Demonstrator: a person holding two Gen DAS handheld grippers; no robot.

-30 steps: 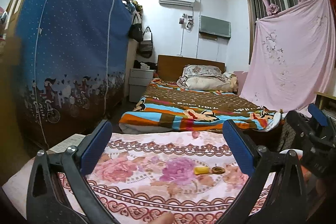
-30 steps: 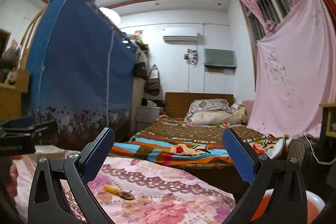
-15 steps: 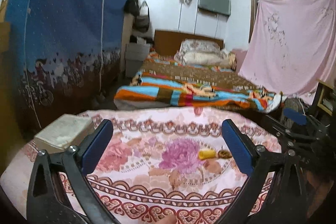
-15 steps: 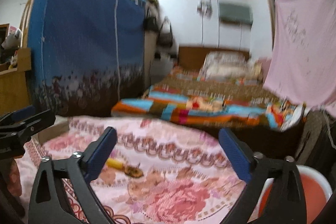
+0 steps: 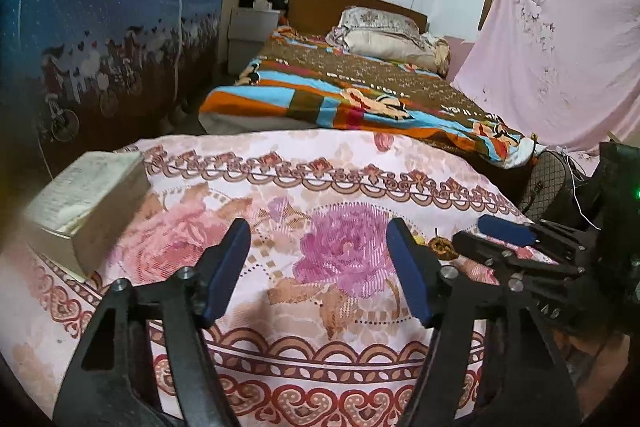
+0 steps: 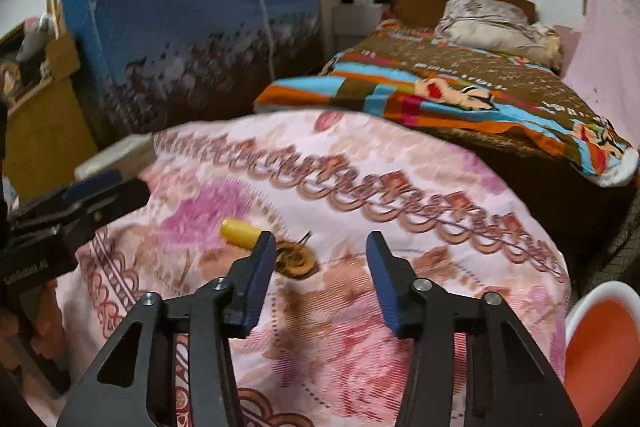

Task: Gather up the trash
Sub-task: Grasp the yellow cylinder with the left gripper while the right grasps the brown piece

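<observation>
Two bits of trash lie on the round table with the pink floral cloth: a small yellow cylinder and a brown coiled scrap beside it. My right gripper is open just above the table, its left finger next to the scrap. In the left wrist view the scrap peeks out behind the left gripper's right finger, and the cylinder is mostly hidden. My left gripper is open and empty over the purple flower. The right gripper shows at the right.
A thick white book lies at the table's left edge. A white bin with an orange liner stands low at the right. A bed with a striped blanket is behind, with a blue wardrobe at the left.
Both grippers have tilted down and moved in close over the table. Both sets of jaws have narrowed but stay open. The right gripper has come up to the trash.
</observation>
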